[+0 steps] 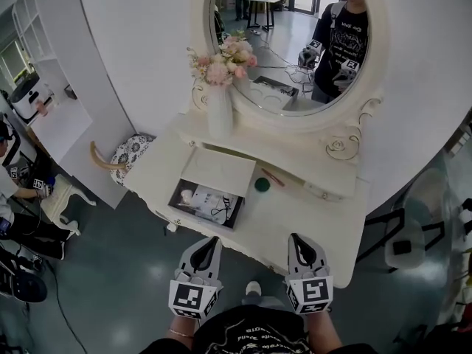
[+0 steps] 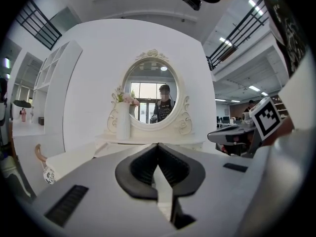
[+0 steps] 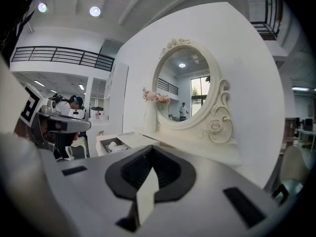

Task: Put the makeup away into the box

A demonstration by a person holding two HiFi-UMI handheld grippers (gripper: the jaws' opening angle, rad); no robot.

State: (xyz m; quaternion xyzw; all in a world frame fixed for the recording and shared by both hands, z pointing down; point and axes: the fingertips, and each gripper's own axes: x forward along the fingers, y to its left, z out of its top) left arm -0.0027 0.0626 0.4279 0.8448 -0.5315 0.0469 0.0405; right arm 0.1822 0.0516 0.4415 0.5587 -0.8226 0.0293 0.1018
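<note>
The white dressing table (image 1: 313, 216) fills the middle of your head view, and the big oval mirror (image 1: 291, 43) stands on its back edge, with your own reflection in the glass. A tall white vase (image 1: 219, 113) of pink flowers (image 1: 225, 61) stands at the mirror's left side. Just in front of the vase, on the left half of the table top, the box (image 1: 203, 214) lies open with its pale lid (image 1: 219, 169) tipped back behind it. It already holds several white items, too small to name. You hold both claws side by side at the table's near edge, pointing towards the mirror. Your left gripper (image 1: 214, 242) is clenched, its jaws meeting at the tips with nothing between them. Your right gripper (image 1: 296, 239) is clenched the same way and is also empty. Neither touches anything on the table. Still out on the table top, just right of the box lid, sits a small round green makeup case (image 1: 262, 184). A thin red makeup pencil (image 1: 272, 178) lies just beside it.
</note>
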